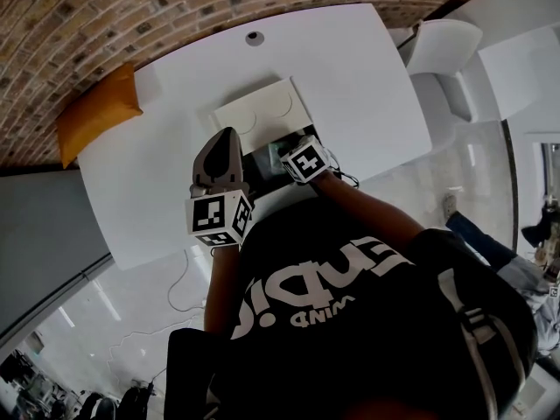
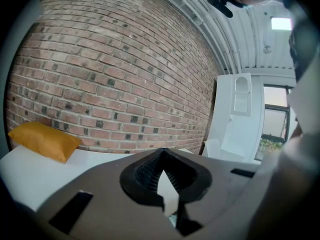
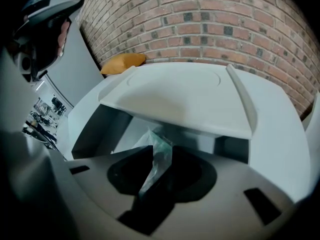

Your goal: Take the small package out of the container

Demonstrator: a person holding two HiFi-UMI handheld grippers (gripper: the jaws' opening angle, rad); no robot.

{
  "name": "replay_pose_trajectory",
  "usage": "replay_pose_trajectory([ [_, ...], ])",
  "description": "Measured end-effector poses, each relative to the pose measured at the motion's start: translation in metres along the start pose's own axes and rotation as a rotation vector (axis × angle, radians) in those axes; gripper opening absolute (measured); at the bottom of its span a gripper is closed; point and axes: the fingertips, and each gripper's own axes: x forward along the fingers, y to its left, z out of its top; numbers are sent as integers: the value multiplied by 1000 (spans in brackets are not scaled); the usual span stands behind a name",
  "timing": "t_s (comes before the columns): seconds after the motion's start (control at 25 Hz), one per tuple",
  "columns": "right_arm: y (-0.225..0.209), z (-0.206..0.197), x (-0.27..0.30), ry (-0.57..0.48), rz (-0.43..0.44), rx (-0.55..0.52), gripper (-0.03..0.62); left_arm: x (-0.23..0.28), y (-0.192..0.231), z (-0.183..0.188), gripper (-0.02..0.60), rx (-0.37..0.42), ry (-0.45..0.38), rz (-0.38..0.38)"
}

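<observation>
On the white table stands a box-like container with its white lid raised. My right gripper reaches down into it. In the right gripper view the small package, a crinkled clear-green plastic pouch, is pinched between the dark pads of the right gripper under the lid. My left gripper points up at the lid's near left corner. In its own view the left gripper has its jaws nearly together on a thin white edge, apparently the lid.
An orange cushion lies at the table's far left corner by the brick wall. A white chair stands off the table's right side. A round cable port sits near the far edge, and a thin cable hangs at the near edge.
</observation>
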Motion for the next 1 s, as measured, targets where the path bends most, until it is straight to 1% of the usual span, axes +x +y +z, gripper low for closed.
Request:
replay_pose_trajectory([
  [0.36, 0, 0, -4, -25, 5, -8, 80, -4, -4, 0, 5, 1, -5, 7],
  [0.8, 0, 1, -14, -50, 16, 13, 32, -6, -11, 1, 5, 7, -10, 8],
  [1.0, 3, 4, -18, -60, 27, 1, 18, -6, -13, 0, 5, 11, -11, 8],
])
